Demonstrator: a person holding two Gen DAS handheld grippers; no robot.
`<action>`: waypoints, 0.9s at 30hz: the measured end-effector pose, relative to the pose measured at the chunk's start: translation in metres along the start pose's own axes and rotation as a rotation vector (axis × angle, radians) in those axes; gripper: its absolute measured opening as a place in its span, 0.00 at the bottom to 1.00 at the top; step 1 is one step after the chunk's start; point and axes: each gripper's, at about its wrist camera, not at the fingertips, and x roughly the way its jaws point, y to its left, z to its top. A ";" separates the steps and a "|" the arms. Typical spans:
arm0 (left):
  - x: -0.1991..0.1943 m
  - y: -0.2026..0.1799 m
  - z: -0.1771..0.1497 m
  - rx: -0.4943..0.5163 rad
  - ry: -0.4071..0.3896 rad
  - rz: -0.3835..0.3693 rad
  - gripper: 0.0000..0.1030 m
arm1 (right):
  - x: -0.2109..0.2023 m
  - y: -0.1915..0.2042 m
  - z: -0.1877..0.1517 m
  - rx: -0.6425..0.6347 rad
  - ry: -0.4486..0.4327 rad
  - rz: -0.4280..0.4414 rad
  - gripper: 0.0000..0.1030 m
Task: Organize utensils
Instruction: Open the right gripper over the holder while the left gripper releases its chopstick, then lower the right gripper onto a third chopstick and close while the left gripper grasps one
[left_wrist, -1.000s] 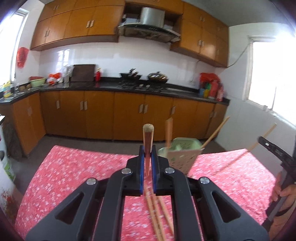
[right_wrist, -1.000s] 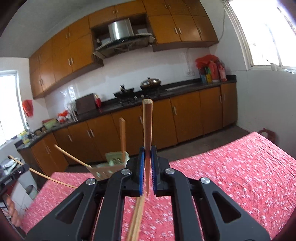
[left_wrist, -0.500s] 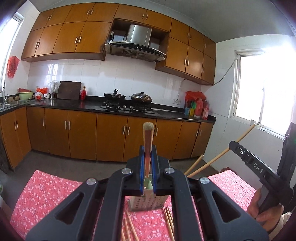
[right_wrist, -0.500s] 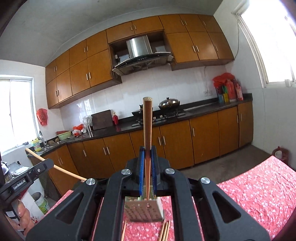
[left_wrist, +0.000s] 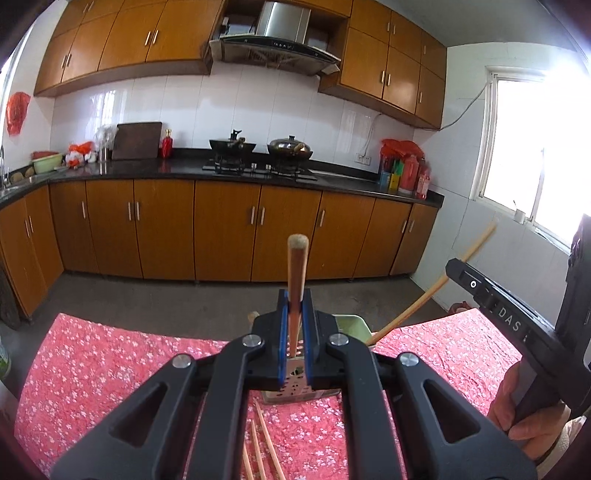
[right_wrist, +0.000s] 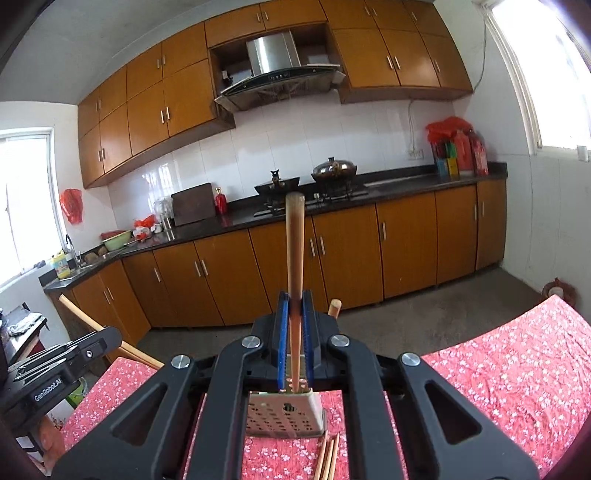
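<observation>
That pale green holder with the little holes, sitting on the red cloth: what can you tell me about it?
The holder is a small, pale green box, plastic by its look, its front wall dotted with rows of small holes and one larger hole near the top. It stands upright on the red flowered tablecloth, open at the top. At least one wooden chopstick sticks up from behind the claw. Loose chopsticks lie on the cloth just in front. Both claws partly hide it.

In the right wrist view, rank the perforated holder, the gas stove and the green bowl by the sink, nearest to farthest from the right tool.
1. Perforated holder: just below the right tool, on the red cloth.
2. Gas stove: straight ahead on the counter.
3. Green bowl: far left, beside the sink.
</observation>
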 end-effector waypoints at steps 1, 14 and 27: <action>0.001 0.000 0.001 -0.005 -0.003 -0.001 0.08 | -0.001 0.000 0.001 0.000 0.001 -0.003 0.15; -0.051 0.020 0.001 -0.040 -0.088 0.038 0.10 | -0.049 -0.007 0.003 0.003 -0.038 -0.035 0.30; -0.049 0.069 -0.118 -0.040 0.169 0.181 0.13 | -0.005 -0.043 -0.161 0.089 0.505 -0.017 0.19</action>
